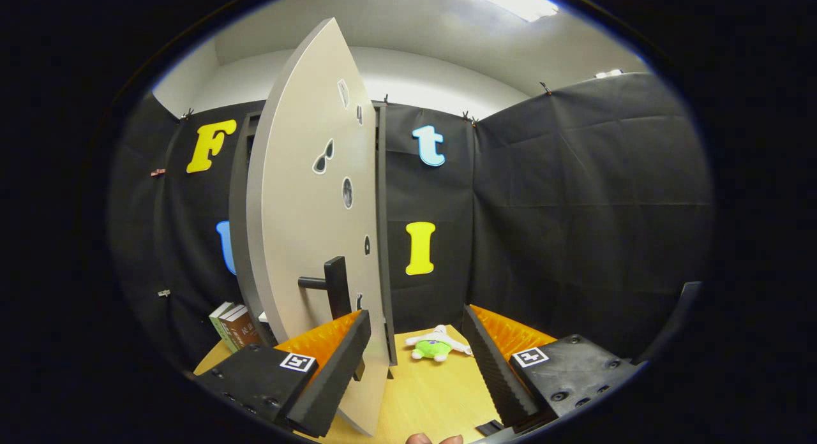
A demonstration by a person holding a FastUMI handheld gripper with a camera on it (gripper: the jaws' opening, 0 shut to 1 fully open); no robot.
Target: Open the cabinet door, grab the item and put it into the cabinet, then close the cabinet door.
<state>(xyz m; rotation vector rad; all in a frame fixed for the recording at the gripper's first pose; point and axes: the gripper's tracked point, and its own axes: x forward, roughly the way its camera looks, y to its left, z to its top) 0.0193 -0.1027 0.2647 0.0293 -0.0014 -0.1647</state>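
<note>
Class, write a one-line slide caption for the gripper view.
Open gripper beside the swung-open cabinet door, plush toy waiting on the table beyond its fingers.

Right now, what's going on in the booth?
A person is working a handheld gripper at a cabinet on a wooden table. The cabinet door stands swung open, edge-on to the camera, its dark handle just past the left finger. The fingers are open and hold nothing. The item, a small green and white plush toy, lies on the table ahead between the fingers, not yet grabbed. Some books stand beside the cabinet.
</note>
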